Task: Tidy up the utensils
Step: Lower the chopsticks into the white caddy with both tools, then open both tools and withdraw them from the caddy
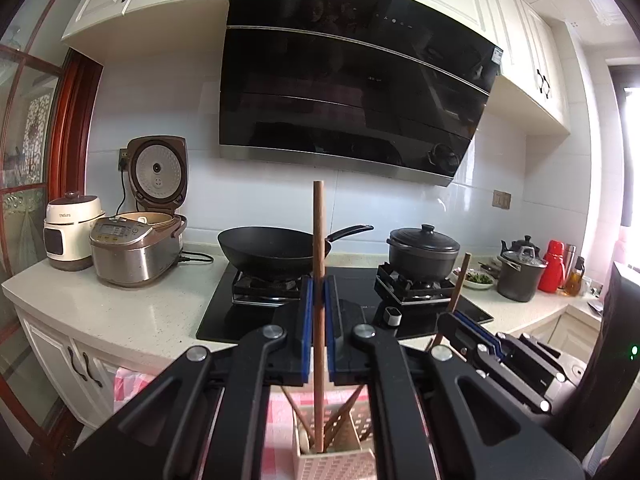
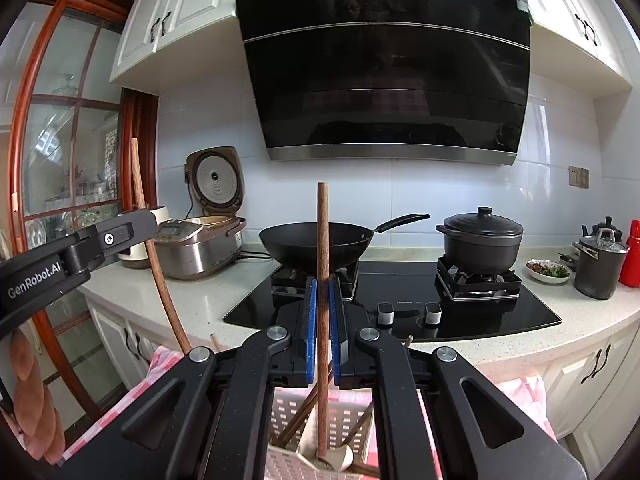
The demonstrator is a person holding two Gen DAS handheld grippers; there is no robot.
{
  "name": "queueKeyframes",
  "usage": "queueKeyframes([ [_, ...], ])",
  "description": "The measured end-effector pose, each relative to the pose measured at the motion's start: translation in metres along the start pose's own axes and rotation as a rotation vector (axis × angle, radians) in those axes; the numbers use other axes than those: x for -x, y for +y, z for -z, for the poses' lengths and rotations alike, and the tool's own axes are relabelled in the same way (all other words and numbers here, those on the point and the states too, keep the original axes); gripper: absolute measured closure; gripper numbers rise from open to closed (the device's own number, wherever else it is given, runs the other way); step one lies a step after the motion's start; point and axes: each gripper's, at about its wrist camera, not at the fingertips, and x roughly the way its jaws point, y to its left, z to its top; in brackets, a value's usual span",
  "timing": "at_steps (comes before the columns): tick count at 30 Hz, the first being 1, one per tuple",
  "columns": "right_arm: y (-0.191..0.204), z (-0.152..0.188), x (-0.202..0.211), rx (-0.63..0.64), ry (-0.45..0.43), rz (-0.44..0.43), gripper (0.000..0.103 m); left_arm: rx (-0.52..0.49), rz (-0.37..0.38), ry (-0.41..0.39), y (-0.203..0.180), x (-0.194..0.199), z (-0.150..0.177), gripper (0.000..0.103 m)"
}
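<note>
Both tongs pinch upright wooden utensil handles above a perforated basket.

Left gripper (image 1: 319,300) is clamped on a wooden handle (image 1: 319,240); right gripper (image 2: 323,300) is clamped on another wooden handle (image 2: 323,236). Lower ends reach into the white basket (image 2: 352,416), on a pink checked cloth (image 2: 160,364) before the hob (image 2: 400,304). Judgement: handles stiff, light, smooth; mid-shaft hold suits, though the long lever could pivot or slip.

Both wrist views look level along their fingers toward the hob (image 1: 344,308) and hood (image 2: 384,68). The left sits left of the right; both share the wok (image 1: 272,250).
</note>
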Motion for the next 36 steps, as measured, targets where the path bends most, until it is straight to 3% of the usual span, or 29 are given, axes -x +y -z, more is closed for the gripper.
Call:
queueKeyframes([
  [5, 0.000, 0.006, -0.018, 0.002, -0.001, 0.034, 0.097, 0.022, -0.009, 0.011, 0.004, -0.027, 0.008, 0.097],
  [17, -0.001, 0.039, -0.060, 0.029, 0.084, 0.096, 0.097, 0.074, 0.032, 0.146, 0.018, -0.078, 0.059, 0.097],
  [25, 0.000, 0.055, -0.082, 0.028, 0.212, 0.101, 0.095, 0.065, 0.012, 0.196, 0.018, -0.090, 0.086, 0.096],
  [27, -0.002, 0.058, -0.083, 0.017, 0.226, 0.104, 0.090, 0.067, 0.003, 0.200, 0.020, -0.090, 0.089, 0.084],
  [28, -0.003, 0.058, -0.082, 0.013, 0.224, 0.104, 0.082, 0.070, 0.002, 0.195, 0.022, -0.088, 0.089, 0.076],
  [29, -0.004, 0.058, -0.080, 0.009, 0.220, 0.101, 0.065, 0.072, -0.005, 0.187, 0.023, -0.086, 0.089, 0.074],
  [31, -0.006, 0.057, -0.075, -0.009, 0.198, 0.093, 0.052, 0.073, -0.015, 0.177, 0.027, -0.082, 0.087, 0.073],
  [36, -0.005, 0.049, -0.063, 0.012, 0.170, 0.097, 0.052, 0.076, -0.041, 0.152, 0.034, -0.067, 0.083, 0.067],
])
